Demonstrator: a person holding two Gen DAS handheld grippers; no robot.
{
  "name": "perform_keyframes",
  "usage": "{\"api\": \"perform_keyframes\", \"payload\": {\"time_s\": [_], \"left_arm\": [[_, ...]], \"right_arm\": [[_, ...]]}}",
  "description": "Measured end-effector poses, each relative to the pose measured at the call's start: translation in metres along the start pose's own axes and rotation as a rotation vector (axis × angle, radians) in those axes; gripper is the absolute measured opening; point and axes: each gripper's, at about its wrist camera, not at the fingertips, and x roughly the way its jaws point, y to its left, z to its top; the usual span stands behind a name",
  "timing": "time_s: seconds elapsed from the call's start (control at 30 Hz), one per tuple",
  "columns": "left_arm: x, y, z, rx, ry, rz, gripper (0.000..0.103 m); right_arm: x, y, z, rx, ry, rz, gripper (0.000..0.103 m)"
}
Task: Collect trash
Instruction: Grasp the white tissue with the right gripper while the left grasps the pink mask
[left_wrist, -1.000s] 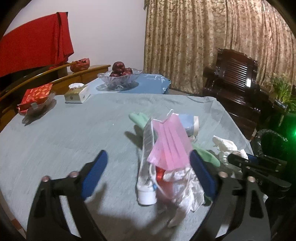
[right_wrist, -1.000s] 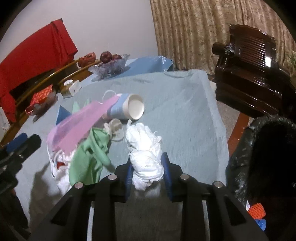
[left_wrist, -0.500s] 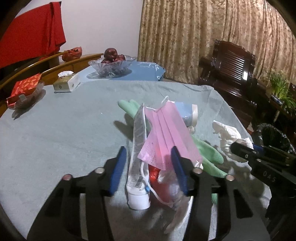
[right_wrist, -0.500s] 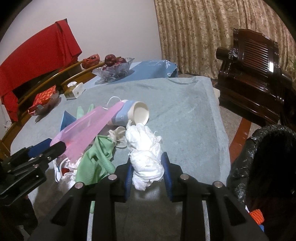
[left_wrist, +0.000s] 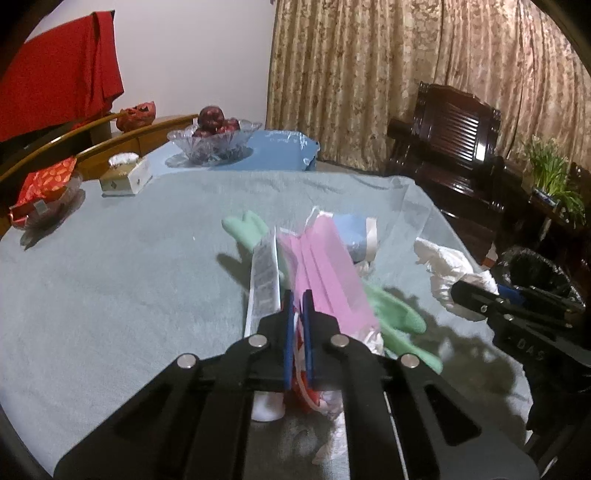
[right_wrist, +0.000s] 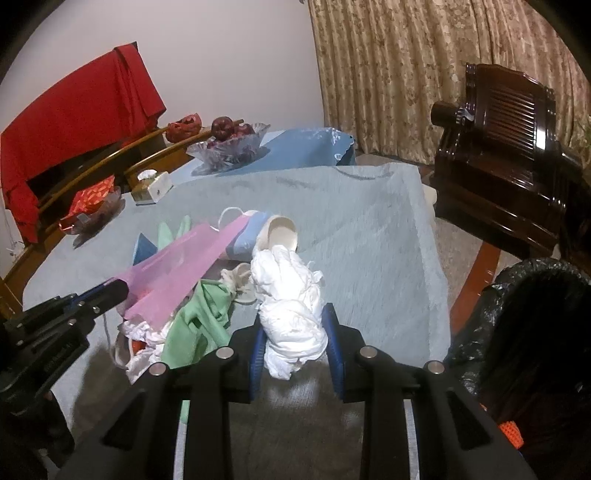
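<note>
A trash pile lies on the grey tablecloth: a pink face mask, a toothpaste tube, a green glove, a blue paper cup and crumpled plastic. My left gripper is shut on the near edge of the pink mask. My right gripper is shut on a wad of white tissue and holds it above the cloth, right of the pile. The tissue also shows in the left wrist view.
A black-lined trash bin stands on the floor right of the table. A glass fruit bowl, a tissue box and a dish with a red packet sit at the far side. A dark wooden chair stands beyond.
My left gripper moved forward and closed from wide open onto the pink mask. My right gripper kept its hold on the tissue and rose slightly.
</note>
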Motion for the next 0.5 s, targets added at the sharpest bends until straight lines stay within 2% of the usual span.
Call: {"api": "perform_keyframes", "payload": {"time_s": [0.23,0.37,0.47,0.5], "left_arm": [[-0.025,-0.01,0.014,0.005,-0.062,-0.028,0.001],[-0.019,-0.013,0.012,0.013,-0.037,-0.012,0.002],[-0.011,-0.008,0.009,-0.006,-0.013,0.018,0.008],[-0.008,-0.006,0.008,-0.006,-0.009,0.039,0.023]], "right_arm": [[-0.013,0.0,0.006,-0.005,-0.028,0.006,0.029],[-0.014,-0.001,0.007,-0.004,-0.024,0.005,0.029],[-0.013,-0.002,0.006,-0.001,-0.019,0.004,0.029],[-0.012,-0.003,0.006,0.0,-0.015,0.005,0.029]]}}
